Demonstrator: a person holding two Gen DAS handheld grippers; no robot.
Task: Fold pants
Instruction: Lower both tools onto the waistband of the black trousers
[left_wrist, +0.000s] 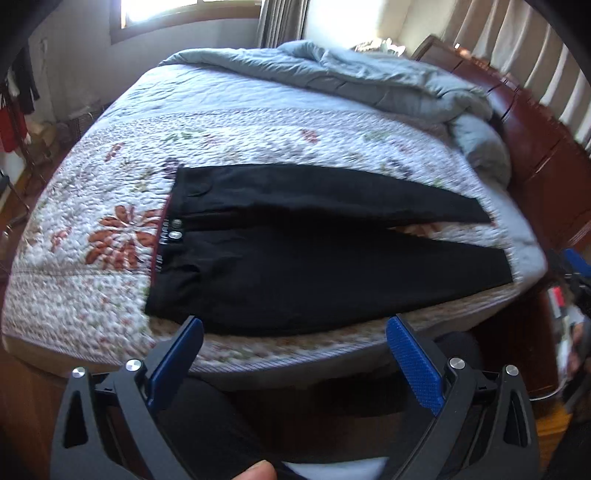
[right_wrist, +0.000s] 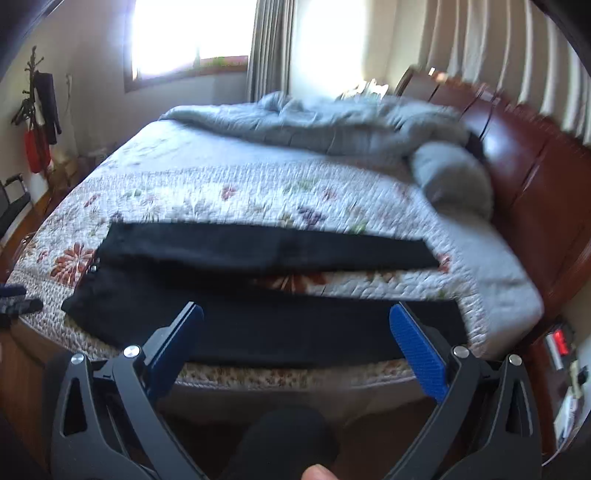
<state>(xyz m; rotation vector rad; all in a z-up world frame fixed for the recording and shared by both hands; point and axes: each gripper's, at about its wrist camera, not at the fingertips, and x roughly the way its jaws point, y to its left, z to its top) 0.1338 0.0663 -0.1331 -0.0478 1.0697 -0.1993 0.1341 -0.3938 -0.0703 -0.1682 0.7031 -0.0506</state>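
In the left wrist view, black pants (left_wrist: 325, 251) lay flat on the floral quilt (left_wrist: 110, 184), waistband left, legs splayed toward the wooden headboard (left_wrist: 535, 147). The left gripper (left_wrist: 294, 334) hung spread wide just short of the pants' near edge, holding nothing.

In the right wrist view, blurred, the right gripper (right_wrist: 295, 321) was likewise spread, seemingly above the pants' (right_wrist: 258, 328) near leg. A grey duvet (right_wrist: 332, 125) lay bunched beyond the pants.

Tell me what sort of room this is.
Most likely a home bedroom: a bed with a flowered quilt, a rumpled grey duvet by the wooden headboard, and black pants laid flat on it.
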